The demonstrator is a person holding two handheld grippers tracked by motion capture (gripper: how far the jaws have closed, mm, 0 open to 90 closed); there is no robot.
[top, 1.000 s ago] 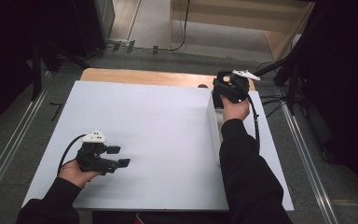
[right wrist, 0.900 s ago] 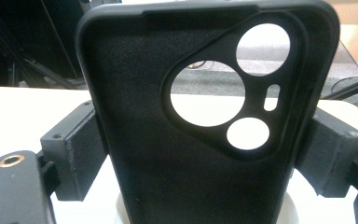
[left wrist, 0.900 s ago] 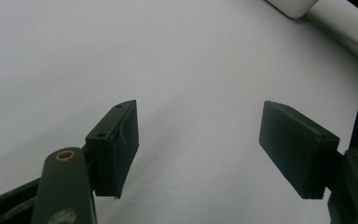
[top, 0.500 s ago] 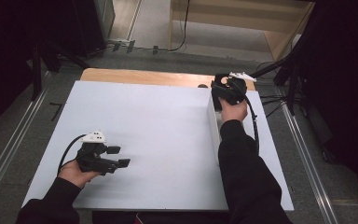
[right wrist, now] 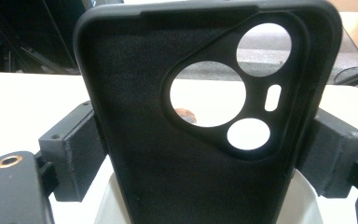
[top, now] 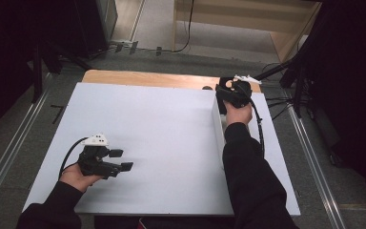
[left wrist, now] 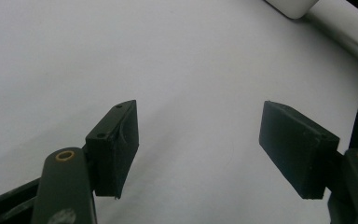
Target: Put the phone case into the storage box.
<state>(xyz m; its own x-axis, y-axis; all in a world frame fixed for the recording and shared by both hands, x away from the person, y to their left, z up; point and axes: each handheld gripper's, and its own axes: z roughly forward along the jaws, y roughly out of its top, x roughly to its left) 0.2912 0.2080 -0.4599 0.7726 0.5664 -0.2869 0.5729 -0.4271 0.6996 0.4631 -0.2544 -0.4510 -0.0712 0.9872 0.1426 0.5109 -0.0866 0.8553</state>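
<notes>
Right gripper [right wrist: 200, 154], black two-jaw tongs: clamped on a matte black soft phone case [right wrist: 205, 116], pads pressing its two long edges. Case upright between the jaws, inner face toward the camera, camera cut-outs in its upper part: one large round hole, a second round hole above it, a smaller one below, a narrow slot beside them. Directly beneath the case, a white rounded box [right wrist: 303, 196], its rim just under the case's lower end; touching or not, cannot tell. In the high view, same right gripper [top: 232, 91] at the far right part of the table, the case [top: 226, 87] a dark shape at its tip, over the far end of the long white box [top: 218, 125]. Beyond it, a bare strip of light wooden tabletop [top: 147, 78]; black cable trailing back along the dark sleeve.

Left gripper [left wrist: 200, 149], black two-jaw tongs: jaws standing wide apart, nothing between the pads, only the white board [left wrist: 144, 56] below. In the high view, left gripper [top: 119, 160] low over the near left part of the white board [top: 162, 133], lying level, pointing across toward the right side, well apart from the case and the box. Grey three-cornered plate on top, cable looping behind the hand.
</notes>
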